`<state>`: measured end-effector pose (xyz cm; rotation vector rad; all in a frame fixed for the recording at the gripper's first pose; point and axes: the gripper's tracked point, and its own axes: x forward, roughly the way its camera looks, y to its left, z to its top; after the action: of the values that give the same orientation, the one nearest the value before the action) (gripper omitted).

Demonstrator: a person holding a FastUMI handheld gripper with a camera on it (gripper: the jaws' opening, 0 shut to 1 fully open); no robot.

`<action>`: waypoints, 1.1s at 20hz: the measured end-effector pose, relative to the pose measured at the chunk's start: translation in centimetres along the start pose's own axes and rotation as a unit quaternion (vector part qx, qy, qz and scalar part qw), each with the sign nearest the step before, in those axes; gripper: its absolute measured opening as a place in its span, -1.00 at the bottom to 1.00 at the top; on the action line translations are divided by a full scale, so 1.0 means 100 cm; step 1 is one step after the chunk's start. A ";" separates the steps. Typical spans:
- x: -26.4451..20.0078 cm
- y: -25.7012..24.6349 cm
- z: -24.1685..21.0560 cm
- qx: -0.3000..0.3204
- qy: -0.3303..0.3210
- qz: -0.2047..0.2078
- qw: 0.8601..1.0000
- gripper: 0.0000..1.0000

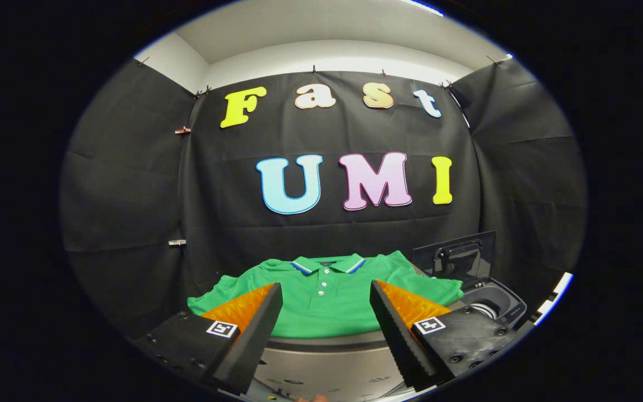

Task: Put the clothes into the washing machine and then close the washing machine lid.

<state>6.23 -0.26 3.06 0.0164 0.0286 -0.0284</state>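
A green polo shirt (327,301) with a blue-and-white collar lies spread flat on a grey surface (327,357), just ahead of the fingers. My gripper (326,290) stands open above its near hem, with nothing between the fingers. To the right of the shirt sits a small washing machine (494,304); its dark lid (455,258) stands raised and the round drum opening shows below it.
Black cloth walls close the booth behind and on both sides. The grey surface curves down toward me in front of the shirt. A fingertip of a person shows at the very near edge below the fingers (316,398).
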 end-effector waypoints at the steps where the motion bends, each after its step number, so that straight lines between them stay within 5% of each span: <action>1: 0.011 0.001 0.004 -0.001 0.003 0.001 1.000 0.97; 12: 0.134 -0.004 -0.015 -0.001 0.147 -0.020 0.989 0.98; 22: 0.165 -0.011 -0.091 -0.009 0.347 -0.028 0.938 0.99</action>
<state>22.40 -1.62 -6.52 0.0067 0.7372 -0.0776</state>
